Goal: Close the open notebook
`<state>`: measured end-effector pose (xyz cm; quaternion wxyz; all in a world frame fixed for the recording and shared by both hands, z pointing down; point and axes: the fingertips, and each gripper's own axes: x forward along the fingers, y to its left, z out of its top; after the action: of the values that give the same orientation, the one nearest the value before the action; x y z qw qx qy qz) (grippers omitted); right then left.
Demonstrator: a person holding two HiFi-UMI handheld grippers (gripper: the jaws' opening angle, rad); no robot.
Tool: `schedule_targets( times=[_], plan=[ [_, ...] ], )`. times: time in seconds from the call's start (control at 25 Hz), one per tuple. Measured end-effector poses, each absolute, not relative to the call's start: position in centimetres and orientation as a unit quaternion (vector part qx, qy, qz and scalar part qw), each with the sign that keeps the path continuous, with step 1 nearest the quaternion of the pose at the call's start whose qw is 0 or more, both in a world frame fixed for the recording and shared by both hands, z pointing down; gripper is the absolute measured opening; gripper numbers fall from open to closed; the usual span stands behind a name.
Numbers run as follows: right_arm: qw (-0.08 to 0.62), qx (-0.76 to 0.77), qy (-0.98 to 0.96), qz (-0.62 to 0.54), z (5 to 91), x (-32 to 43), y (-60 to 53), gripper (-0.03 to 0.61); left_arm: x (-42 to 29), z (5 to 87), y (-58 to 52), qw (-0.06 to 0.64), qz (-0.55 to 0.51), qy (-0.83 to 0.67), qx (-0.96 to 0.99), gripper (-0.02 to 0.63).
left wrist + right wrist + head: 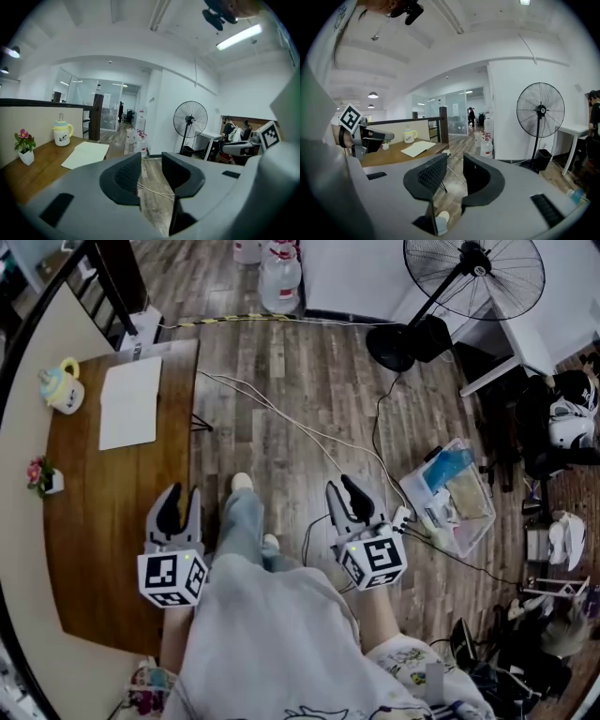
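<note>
The white notebook (131,401) lies flat on the far end of the brown wooden table (103,549); it also shows as the notebook (86,153) in the left gripper view and the notebook (418,148) in the right gripper view. My left gripper (180,498) hovers over the table's near right edge, well short of the notebook, open with nothing between its jaws (151,164). My right gripper (345,491) hangs over the floor to the right of the table, also open and empty (454,166). Both point forward and slightly down.
A yellow-handled mug (61,387) stands left of the notebook and a small flower pot (45,476) sits by the table's left edge. Cables (281,418) run across the wood floor. A standing fan (473,277), water jugs (279,277) and a clear plastic box (450,493) stand beyond and to the right.
</note>
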<state>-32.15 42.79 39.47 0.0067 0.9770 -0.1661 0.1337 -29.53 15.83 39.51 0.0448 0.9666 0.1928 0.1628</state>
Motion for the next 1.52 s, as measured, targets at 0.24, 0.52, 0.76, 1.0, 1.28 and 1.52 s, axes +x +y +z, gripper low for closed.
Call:
schedule_targets(
  times=[0.24, 0.52, 0.76, 1.0, 1.28, 1.52],
  plan=[
    [-0.012, 0.972, -0.186, 0.146, 40.0, -26.7, 42.1, 0.159, -23.8, 39.9, 15.9, 0.05, 0.164, 0.196, 0.966, 0.173],
    [-0.014, 0.968, -0.202, 0.146, 39.5, -17.0, 41.3, 0.21, -13.6, 39.1, 16.2, 0.06, 0.154, 0.204, 0.965, 0.21],
    [-0.004, 0.969, -0.203, 0.141, 37.8, -9.7, 40.7, 0.215, -6.5, 38.2, 15.3, 0.064, 0.148, 0.2, 0.966, 0.222],
    [0.004, 0.961, -0.231, 0.154, 38.1, -4.8, 37.8, 0.216, -2.7, 38.8, 12.5, 0.08, 0.153, 0.173, 0.97, 0.222],
    [0.035, 0.934, -0.301, 0.187, 38.4, -1.1, 32.4, 0.216, -1.5, 39.5, 7.7, 0.112, 0.156, 0.114, 0.975, 0.222],
    [0.06, 0.911, -0.364, 0.185, 38.2, 1.2, 26.3, 0.216, -2.7, 40.7, 3.1, 0.136, 0.157, 0.059, 0.976, 0.222]
  ],
)
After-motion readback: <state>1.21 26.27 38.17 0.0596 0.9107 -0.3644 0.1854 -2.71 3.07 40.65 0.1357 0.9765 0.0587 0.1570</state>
